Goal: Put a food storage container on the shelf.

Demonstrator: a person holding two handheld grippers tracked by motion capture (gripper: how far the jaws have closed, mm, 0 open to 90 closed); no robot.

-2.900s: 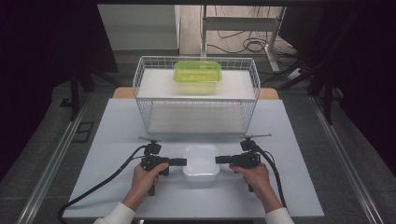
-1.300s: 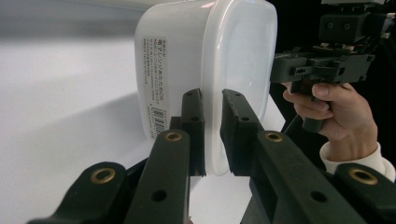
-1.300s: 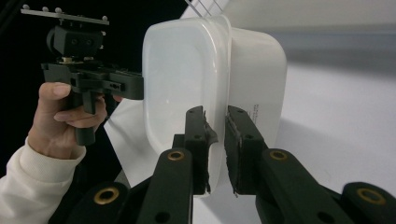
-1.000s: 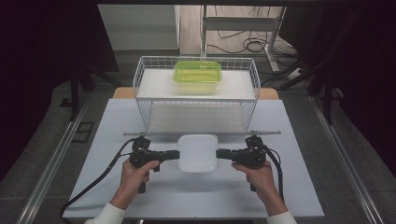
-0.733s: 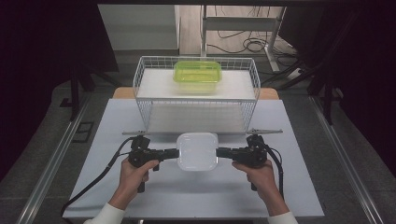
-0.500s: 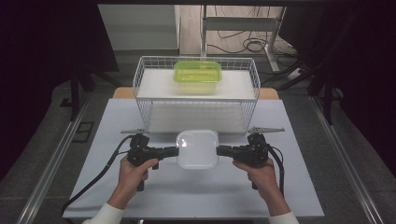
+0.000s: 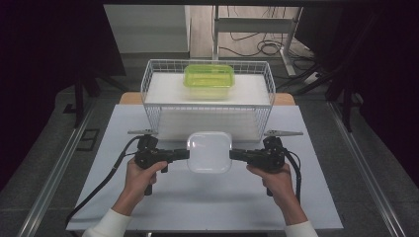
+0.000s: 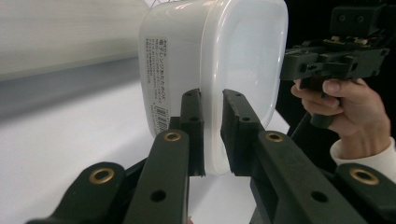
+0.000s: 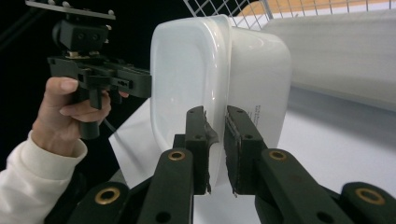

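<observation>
A white lidded plastic container [image 7: 209,151] hangs above the table, held between both grippers just in front of the wire basket [image 7: 158,106]. My left gripper [image 7: 185,154] is shut on the rim at its left side, and the left gripper view shows that rim [image 8: 212,116] pinched between the jaws. My right gripper [image 7: 233,154] is shut on the rim at the opposite side [image 9: 215,133]. In both gripper views the container is turned on edge, lid facing sideways. A label [image 8: 156,74] runs down its body. A green lidded container [image 7: 208,81] sits inside the basket at the back.
The white wire basket stands at the far middle of the pale table [image 7: 321,197], on a white liner. Cables [image 7: 99,190] trail from both grippers toward the near edge. Dark floor and metal rails flank the table.
Both grippers have lifted the white container off the table and carried it away from me toward the basket. It now sits higher and closer to the basket's front wall.
</observation>
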